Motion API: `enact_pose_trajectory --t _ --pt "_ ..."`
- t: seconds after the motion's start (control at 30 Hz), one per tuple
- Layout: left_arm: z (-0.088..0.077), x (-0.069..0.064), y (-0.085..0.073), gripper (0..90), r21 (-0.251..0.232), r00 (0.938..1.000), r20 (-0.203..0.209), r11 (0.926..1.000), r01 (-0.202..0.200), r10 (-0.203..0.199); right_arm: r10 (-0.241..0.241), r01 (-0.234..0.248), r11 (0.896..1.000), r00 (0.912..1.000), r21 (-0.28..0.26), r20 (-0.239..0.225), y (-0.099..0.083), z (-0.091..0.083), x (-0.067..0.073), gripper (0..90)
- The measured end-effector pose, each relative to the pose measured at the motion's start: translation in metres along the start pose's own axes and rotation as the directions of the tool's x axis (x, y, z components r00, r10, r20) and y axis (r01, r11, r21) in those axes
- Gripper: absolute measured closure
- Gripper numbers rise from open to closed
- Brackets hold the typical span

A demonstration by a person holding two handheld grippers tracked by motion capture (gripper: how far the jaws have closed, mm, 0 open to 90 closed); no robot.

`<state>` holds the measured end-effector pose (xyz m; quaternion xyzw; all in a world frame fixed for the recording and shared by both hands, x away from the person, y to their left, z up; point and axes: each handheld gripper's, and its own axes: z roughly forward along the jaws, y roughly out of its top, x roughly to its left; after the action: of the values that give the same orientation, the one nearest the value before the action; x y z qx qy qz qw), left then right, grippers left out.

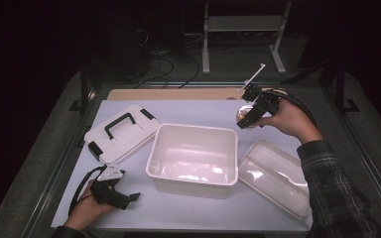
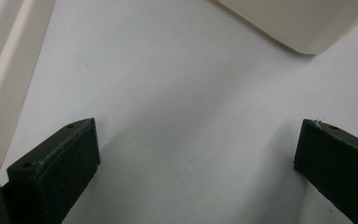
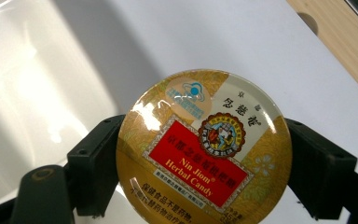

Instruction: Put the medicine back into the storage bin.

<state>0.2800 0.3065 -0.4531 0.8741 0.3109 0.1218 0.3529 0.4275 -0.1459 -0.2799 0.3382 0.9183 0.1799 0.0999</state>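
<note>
The right gripper point(image 1: 245, 117) has its jaws clamped on either side of a round gold candy tin point(image 3: 204, 150), held in the air above the table point(image 1: 188, 111) just behind the white bin point(image 1: 193, 154); the left gripper point(image 1: 124, 197) rests near the table's front edge, jaws wide with nothing between them.

"Nin Jiom Herbal Candy" is printed in gold on the red label of the round candy tin point(image 3: 204, 154). Chinese characters are printed above and below it; these are not made out.

Two black jaws stand wide apart over the pale table point(image 2: 177, 116); a white box point(image 2: 303, 23) corner sits at one o'clock.
</note>
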Motion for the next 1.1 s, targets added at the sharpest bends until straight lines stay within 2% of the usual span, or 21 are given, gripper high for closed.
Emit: enact_pose_trajectory --t 0.1,0.2,0.23,0.27,0.3,0.33,0.37,0.4,0.5,0.7,0.87,0.93,0.97,1.0,1.1 --pt "0.000 0.000 0.000 0.0 0.001 1.0000 0.000 1.0000 -0.001 0.001 -0.013 0.013 1.000 0.9999 -0.003 -0.010 0.001 -0.003 0.007 19.8" --pt "0.000 0.000 0.000 0.0 0.000 1.0000 0.000 1.0000 -0.001 0.001 -0.050 0.050 0.999 0.9986 -0.012 -0.013 0.001 -0.007 0.018 19.8" --pt "0.000 0.000 0.000 0.0 0.000 1.0000 0.000 1.0000 -0.001 0.001 -0.075 0.075 0.997 0.9970 -0.017 -0.017 0.002 -0.009 0.027 19.8" --pt "0.000 0.000 0.000 0.0 0.000 1.0000 0.000 1.0000 -0.001 0.001 -0.075 0.075 0.997 0.9970 -0.017 -0.017 0.002 -0.009 0.027 19.8" --pt "0.000 0.000 0.000 0.0 0.001 1.0000 0.000 1.0000 -0.001 0.001 -0.089 0.088 0.996 0.9959 -0.018 -0.019 0.003 -0.009 0.030 19.8" --pt "0.000 0.000 0.000 0.0 0.001 1.0000 0.000 1.0000 -0.001 0.001 -0.117 0.117 0.993 0.9927 -0.021 -0.027 0.004 -0.011 0.039 19.8" --pt "0.000 0.000 0.000 0.0 0.001 1.0000 0.000 1.0000 -0.001 0.001 -0.117 0.117 0.993 0.9927 -0.021 -0.027 0.004 -0.011 0.039 19.8" --pt "0.000 0.000 0.000 0.0 0.001 1.0000 0.000 1.0000 -0.001 0.001 -0.138 0.137 0.990 0.9898 -0.027 -0.034 0.005 -0.011 0.046 19.7" --pt "0.000 0.000 0.000 0.0 0.001 1.0000 0.000 1.0000 -0.001 0.001 -0.151 0.149 0.988 0.9871 -0.035 -0.053 0.005 -0.011 0.054 19.8" --pt "0.000 0.000 0.000 0.0 0.000 1.0000 -0.001 1.0000 0.000 0.000 -0.208 0.207 0.978 0.9741 -0.025 -0.087 0.007 -0.003 0.074 19.7" --pt "0.000 0.000 0.000 0.0 -0.001 1.0000 -0.001 1.0000 0.001 -0.001 -0.231 0.231 0.973 0.9674 -0.015 -0.104 0.007 0.005 0.082 19.7" --pt "0.000 0.000 0.000 0.0 -0.002 1.0000 -0.001 1.0000 0.002 -0.002 -0.246 0.246 0.969 0.9614 -0.019 -0.123 0.006 0.010 0.087 19.7" --pt "0.000 0.000 0.000 0.0 -0.002 1.0000 -0.001 1.0000 0.002 -0.002 -0.246 0.246 0.969 0.9614 -0.019 -0.123 0.006 0.010 0.087 19.7" --pt "0.000 0.000 0.000 0.0 -0.002 1.0000 -0.001 1.0000 0.002 -0.002 -0.255 0.256 0.967 0.9570 -0.016 -0.137 0.007 0.014 0.090 19.7" --pt "0.000 0.000 0.000 0.0 -0.002 1.0000 -0.001 1.0000 0.002 -0.002 -0.263 0.266 0.964 0.9532 -0.002 -0.149 0.006 0.019 0.094 19.7"
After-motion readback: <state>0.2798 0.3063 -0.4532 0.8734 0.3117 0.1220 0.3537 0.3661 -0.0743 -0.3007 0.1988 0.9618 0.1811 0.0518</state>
